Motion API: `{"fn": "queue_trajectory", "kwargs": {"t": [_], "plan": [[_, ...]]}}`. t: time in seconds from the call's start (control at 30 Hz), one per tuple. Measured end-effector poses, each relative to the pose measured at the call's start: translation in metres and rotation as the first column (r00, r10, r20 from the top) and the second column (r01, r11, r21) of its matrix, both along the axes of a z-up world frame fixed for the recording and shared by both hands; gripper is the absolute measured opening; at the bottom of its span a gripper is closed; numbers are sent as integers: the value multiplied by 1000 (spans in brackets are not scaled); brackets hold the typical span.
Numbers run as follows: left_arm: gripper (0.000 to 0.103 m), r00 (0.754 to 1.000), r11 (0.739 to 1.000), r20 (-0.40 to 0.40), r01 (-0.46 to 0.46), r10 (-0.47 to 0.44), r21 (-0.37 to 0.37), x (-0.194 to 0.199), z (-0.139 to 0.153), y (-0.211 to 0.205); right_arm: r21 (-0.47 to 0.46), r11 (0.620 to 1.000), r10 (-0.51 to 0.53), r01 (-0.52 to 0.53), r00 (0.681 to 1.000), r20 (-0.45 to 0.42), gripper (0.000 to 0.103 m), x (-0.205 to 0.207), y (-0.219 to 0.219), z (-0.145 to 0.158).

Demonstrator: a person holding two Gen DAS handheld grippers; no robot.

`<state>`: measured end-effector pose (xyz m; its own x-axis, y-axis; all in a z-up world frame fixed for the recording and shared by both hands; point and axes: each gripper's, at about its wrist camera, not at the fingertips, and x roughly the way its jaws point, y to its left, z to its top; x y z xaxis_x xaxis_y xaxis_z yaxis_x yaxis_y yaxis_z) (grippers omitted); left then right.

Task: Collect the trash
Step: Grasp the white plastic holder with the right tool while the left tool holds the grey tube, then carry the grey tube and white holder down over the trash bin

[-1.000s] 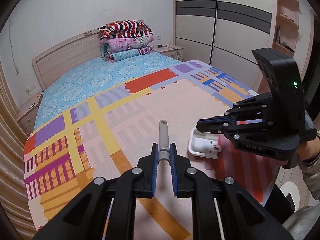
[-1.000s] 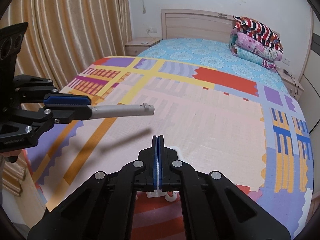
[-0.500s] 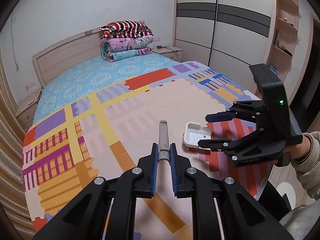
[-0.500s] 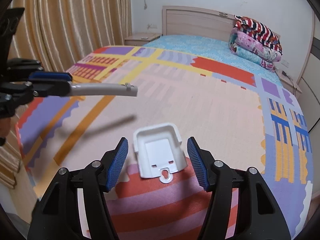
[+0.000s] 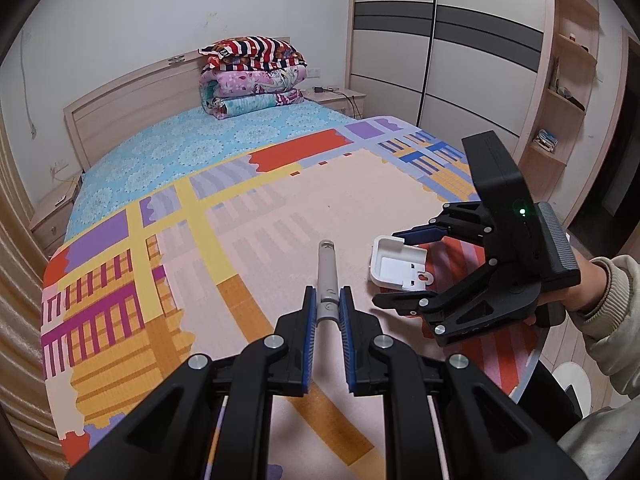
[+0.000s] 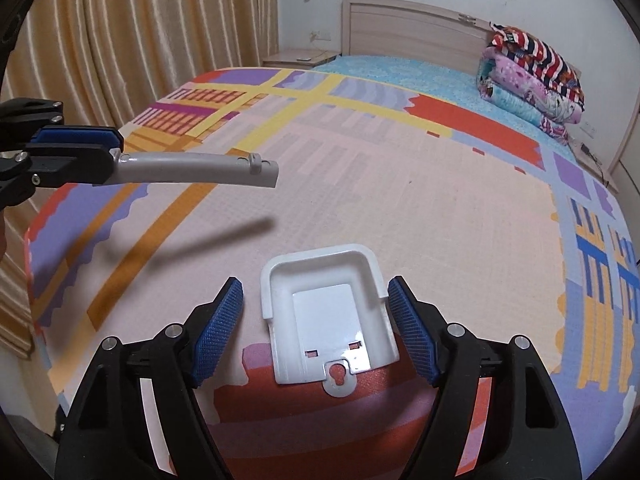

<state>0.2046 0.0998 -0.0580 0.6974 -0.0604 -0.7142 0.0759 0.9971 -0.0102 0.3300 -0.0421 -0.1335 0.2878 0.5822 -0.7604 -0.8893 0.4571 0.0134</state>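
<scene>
White plastic holder (image 6: 330, 316) lies between the spread right tongs (image 6: 316, 318) (untouched).

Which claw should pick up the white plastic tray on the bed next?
Right. The right claw is open with the white tray lying between its fingers, while the left claw is shut on a grey tube.

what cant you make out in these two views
- Grey tube: its rear end is hidden between the left gripper fingers, left wrist view.
- White tray: its underside rests unseen on the mat; contact with the open right gripper unclear.
- Shelf items: too small, left wrist view.
</scene>
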Motion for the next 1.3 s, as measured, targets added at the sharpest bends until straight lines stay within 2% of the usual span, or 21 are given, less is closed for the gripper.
{"fn": "queue_trajectory", "kwargs": {"t": [0.03, 0.07, 0.17, 0.67, 0.97, 1.3], "plan": [[11, 1000, 1000, 0, -1, 1, 0, 0, 0, 0, 1, 1000, -3, 3, 1000, -10, 68, 1, 0, 0], [11, 1000, 1000, 1, -2, 2, 0, 0, 0, 0, 10, 1000, -12, 12, 1000, -12, 57, 2, -2, 1], [11, 1000, 1000, 4, -7, 7, 9, -4, 0, 0, 27, 999, -23, 24, 999, -34, 56, 3, -6, 4], [11, 999, 1000, 43, 11, -12, 30, -46, 13, -18, 30, 999, -13, 12, 999, 38, 55, -33, -36, 42], [11, 997, 998, 66, 39, -42, 53, -88, 19, -47, 68, 998, 14, -17, 998, 53, 55, -69, -63, 64], [11, 994, 995, 70, 85, -89, 55, -140, 17, -80, 90, 992, 84, -88, 995, 49, 55, -124, -90, 68]]}}
